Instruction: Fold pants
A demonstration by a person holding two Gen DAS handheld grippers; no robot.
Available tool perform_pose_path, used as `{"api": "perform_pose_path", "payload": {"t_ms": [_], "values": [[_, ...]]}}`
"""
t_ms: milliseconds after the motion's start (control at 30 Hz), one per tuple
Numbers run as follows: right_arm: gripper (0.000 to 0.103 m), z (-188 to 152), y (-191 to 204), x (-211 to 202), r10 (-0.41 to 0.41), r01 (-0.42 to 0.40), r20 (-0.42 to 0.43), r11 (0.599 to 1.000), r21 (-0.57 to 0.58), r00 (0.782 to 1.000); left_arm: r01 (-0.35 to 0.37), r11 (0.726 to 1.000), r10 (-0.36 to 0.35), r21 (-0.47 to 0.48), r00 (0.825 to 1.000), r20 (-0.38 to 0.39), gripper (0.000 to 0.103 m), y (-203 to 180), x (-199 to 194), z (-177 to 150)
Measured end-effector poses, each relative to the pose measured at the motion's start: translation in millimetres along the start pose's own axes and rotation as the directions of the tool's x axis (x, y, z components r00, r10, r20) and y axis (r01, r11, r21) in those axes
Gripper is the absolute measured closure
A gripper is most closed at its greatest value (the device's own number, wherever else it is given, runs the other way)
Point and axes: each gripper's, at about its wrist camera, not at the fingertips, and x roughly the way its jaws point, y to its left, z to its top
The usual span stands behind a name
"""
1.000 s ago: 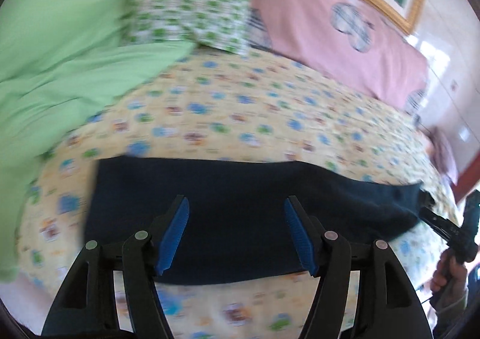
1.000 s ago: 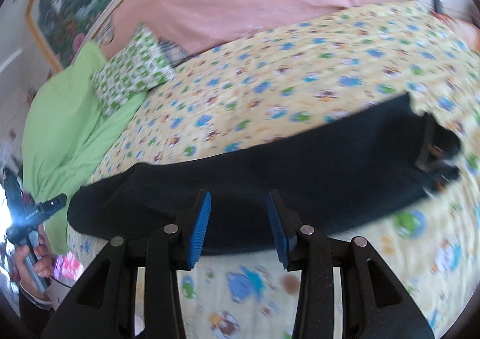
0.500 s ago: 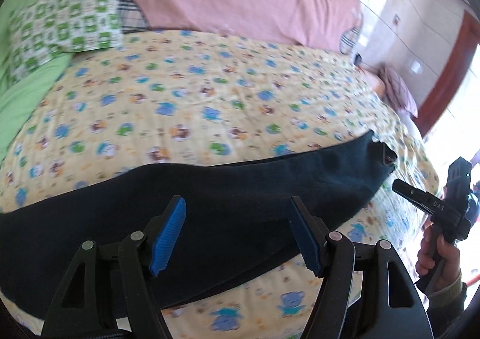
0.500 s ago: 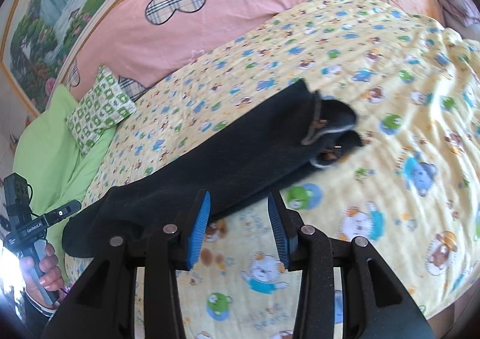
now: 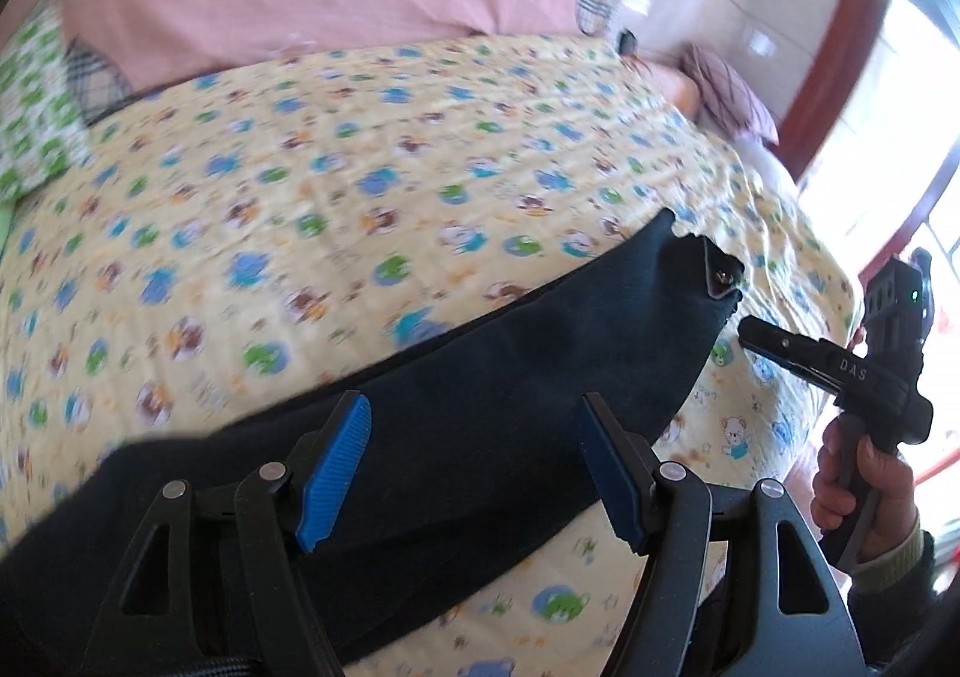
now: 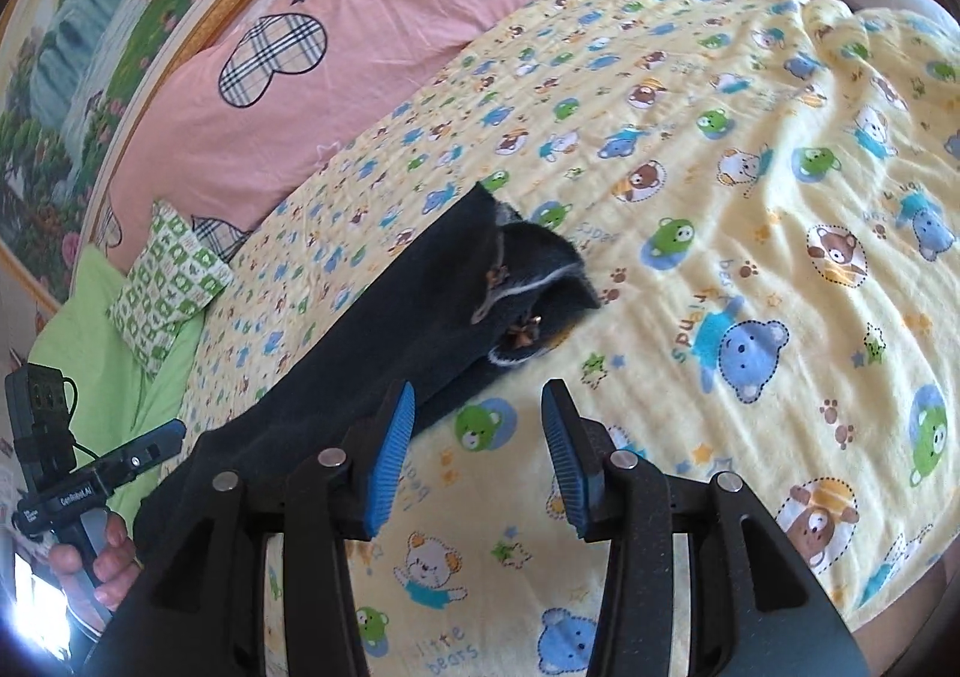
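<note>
Dark navy pants (image 5: 468, 413) lie as one long strip along the near edge of the bed, folded lengthwise, with the waistband end (image 6: 528, 287) at the right. My left gripper (image 5: 474, 467) is open and empty, hovering over the middle of the pants. My right gripper (image 6: 474, 455) is open and empty, just in front of the waistband end, over bare blanket. The right gripper also shows in the left wrist view (image 5: 840, 371), and the left gripper in the right wrist view (image 6: 114, 467).
The bed is covered by a yellow bear-print blanket (image 6: 750, 185). A pink pillow (image 6: 336, 47), a green patterned cushion (image 6: 171, 287) and a green sheet (image 6: 114, 341) lie at the back and left. A small pillow (image 5: 726, 89) lies at the far right.
Both grippers have swung to the right along the pants toward the waistband end. Both stay open. The pants have not visibly moved.
</note>
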Motion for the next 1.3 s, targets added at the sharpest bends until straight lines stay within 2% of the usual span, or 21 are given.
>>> {"api": "perform_pose_path", "payload": {"t_ms": [100, 233, 300, 433, 500, 533, 567, 667, 700, 733, 767, 800, 833, 933, 1100, 1300], "values": [[0.057, 2.8, -4.4, 4.9, -0.02, 0.02, -0.003, 1.0, 0.023, 1.0, 0.006, 0.997, -0.004, 0.078, 1.0, -0.022, 0.031, -19.3, 17.4, 19.3], [0.057, 8.0, -8.5, 12.0, -0.009, 0.009, 0.001, 0.999, 0.048, 1.0, 0.074, 0.984, -0.062, 0.16, 0.995, -0.078, 0.031, -43.4, 46.7, 48.3], [0.057, 10.9, -14.9, 14.8, 0.014, -0.015, 0.009, 0.995, 0.097, 1.0, 0.09, 0.978, -0.072, 0.19, 0.992, -0.102, 0.031, -52.7, 62.5, 60.1], [0.057, 14.0, -24.3, 17.8, 0.057, -0.062, 0.035, 0.981, 0.182, 0.998, 0.17, 0.957, -0.122, 0.233, 0.971, -0.206, 0.031, -69.4, 106.1, 83.9], [0.061, 16.4, -27.0, 19.7, 0.072, -0.08, 0.045, 0.976, 0.201, 0.996, 0.197, 0.949, -0.135, 0.246, 0.959, -0.249, 0.031, -76.9, 126.0, 92.7], [0.066, 16.6, -27.4, 20.1, 0.073, -0.081, 0.047, 0.976, 0.203, 0.996, 0.208, 0.945, -0.138, 0.252, 0.954, -0.267, 0.031, -80.6, 133.9, 96.3], [0.076, 17.0, -29.4, 21.7, 0.071, -0.079, 0.045, 0.975, 0.206, 0.996, 0.232, 0.939, -0.154, 0.255, 0.943, -0.294, 0.032, -83.7, 142.2, 98.6], [0.089, 16.9, -37.5, 23.7, 0.085, -0.096, 0.057, 0.969, 0.228, 0.995, 0.296, 0.919, -0.188, 0.261, 0.91, -0.37, 0.036, -96.4, 168.4, 104.3], [0.089, 15.1, -40.3, 21.7, 0.097, -0.111, 0.07, 0.966, 0.234, 0.993, 0.318, 0.91, -0.201, 0.264, 0.899, -0.389, 0.047, -101.1, 175.6, 105.9], [0.09, 13.8, -41.3, 19.6, 0.104, -0.121, 0.084, 0.965, 0.234, 0.991, 0.34, 0.903, -0.221, 0.263, 0.892, -0.395, 0.052, -106.3, 181.4, 109.9], [0.091, 13.0, -42.5, 16.9, 0.109, -0.13, 0.098, 0.964, 0.233, 0.989, 0.365, 0.893, -0.243, 0.262, 0.883, -0.402, 0.065, -110.8, 184.2, 113.3], [0.091, 13.5, -44.7, 13.8, 0.114, -0.139, 0.114, 0.962, 0.235, 0.987, 0.39, 0.883, -0.264, 0.262, 0.873, -0.411, 0.084, -115.9, 186.8, 116.4], [0.091, 14.4, -45.7, 13.2, 0.119, -0.145, 0.12, 0.96, 0.239, 0.986, 0.412, 0.873, -0.281, 0.261, 0.862, -0.421, 0.089, -122.1, 190.1, 120.7], [0.091, 16.1, -49.7, 10.7, 0.128, -0.156, 0.127, 0.958, 0.241, 0.984, 0.408, 0.869, -0.274, 0.279, 0.867, -0.416, 0.092, -134.1, 197.9, 128.1], [0.091, 13.2, -50.6, 9.2, 0.148, -0.173, 0.126, 0.958, 0.227, 0.981, 0.429, 0.869, -0.318, 0.246, 0.866, -0.386, 0.093, -127.9, 190.4, 128.5], [0.091, 17.9, -38.0, -1.5, 0.247, -0.271, 0.146, 0.945, 0.184, 0.958, 0.445, 0.861, -0.373, 0.245, 0.882, -0.289, 0.093, -116.3, 143.5, 130.6]]}}
